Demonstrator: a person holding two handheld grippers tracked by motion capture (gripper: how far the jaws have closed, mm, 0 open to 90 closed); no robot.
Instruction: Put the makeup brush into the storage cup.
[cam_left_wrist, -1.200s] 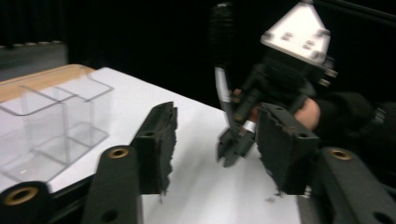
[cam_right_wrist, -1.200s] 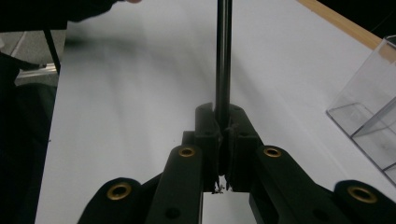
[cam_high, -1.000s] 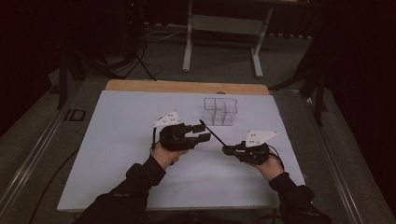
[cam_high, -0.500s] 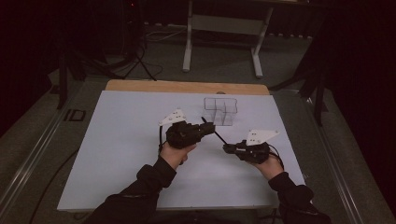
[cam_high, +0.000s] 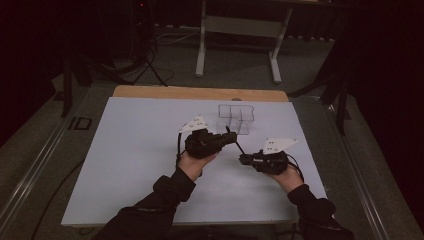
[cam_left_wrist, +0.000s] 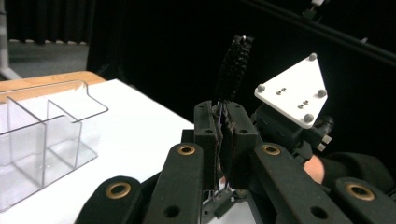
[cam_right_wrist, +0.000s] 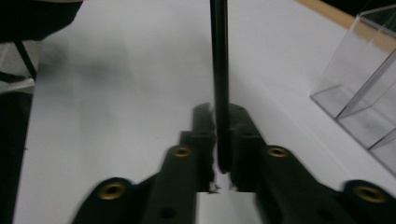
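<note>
We note the desk (cam_high: 125, 165), a pale sheet over a wooden board, its far edge showing as a bare wood strip. On it, near the middle of the far edge, stands a clear plastic organizer (cam_high: 236, 118) with upright dividers; in the left gripper view the same organizer (cam_left_wrist: 42, 140) sits at the left, resting flat on the desk.

The person's two forearms in dark sleeves come in from the near edge. The left gripper (cam_high: 226, 138) is held just on the near side of the organizer, and we see its jaws (cam_left_wrist: 229, 144) pressed together on the upper part of a thin black brush (cam_left_wrist: 233, 70), whose bristled tip pokes up above the pads. These jaws have just been closing, with the brush between them.

The right gripper (cam_high: 243, 159) hovers nearer the right edge, close to the left one but apart from it. In the right gripper view its jaws (cam_right_wrist: 219, 140) are nearly together around the brush's slim black stem (cam_right_wrist: 219, 70), which runs straight up out of them. They have just eased open a little; we cannot tell whether the pads press on the stem.
</note>
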